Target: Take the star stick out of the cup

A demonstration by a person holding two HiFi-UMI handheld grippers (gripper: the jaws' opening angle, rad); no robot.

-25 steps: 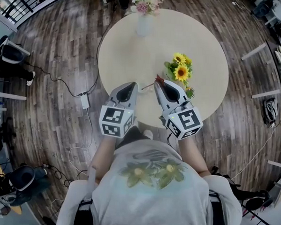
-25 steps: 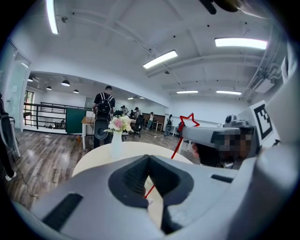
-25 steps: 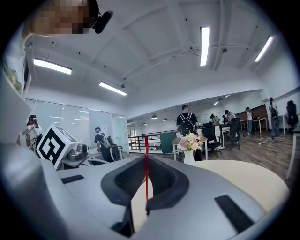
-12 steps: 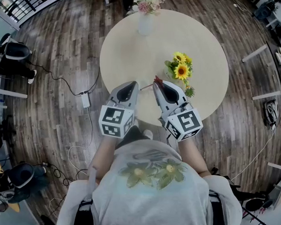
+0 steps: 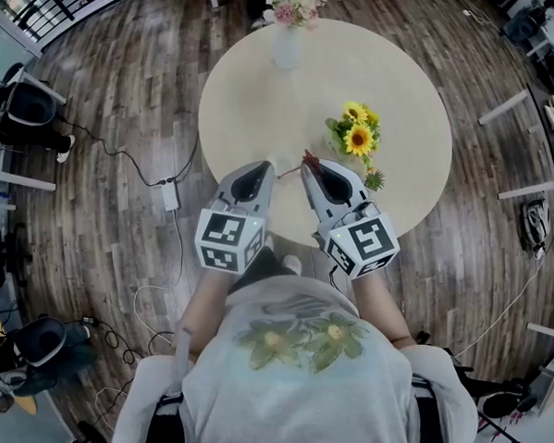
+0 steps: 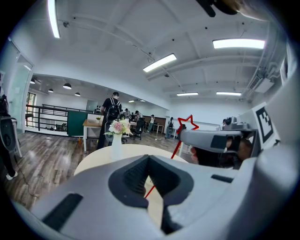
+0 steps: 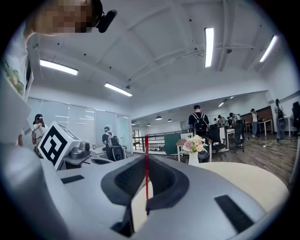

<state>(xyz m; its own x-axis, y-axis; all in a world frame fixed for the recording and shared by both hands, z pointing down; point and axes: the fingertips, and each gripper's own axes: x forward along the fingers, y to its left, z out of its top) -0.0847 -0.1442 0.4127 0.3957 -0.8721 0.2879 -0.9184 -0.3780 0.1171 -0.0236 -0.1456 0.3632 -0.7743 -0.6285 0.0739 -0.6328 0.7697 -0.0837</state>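
Note:
The star stick is a thin red rod point(image 7: 146, 178) with a red outline star point(image 6: 190, 124) on top. My right gripper point(image 5: 308, 167) is shut on it and holds it roughly upright above the near part of the round table point(image 5: 266, 76). The star point(image 5: 310, 158) shows just past that gripper's tip. My left gripper point(image 5: 261, 172) hovers close beside it on the left, jaws together. The rod's lower part slants down behind its fingers, and I cannot tell whether it touches them. No cup shows in any view.
A bunch of sunflowers point(image 5: 357, 137) stands on the table right of my right gripper. A white vase of pink flowers point(image 5: 289, 22) sits at the far edge. Cables and a power strip point(image 5: 169, 197) lie on the wood floor to the left.

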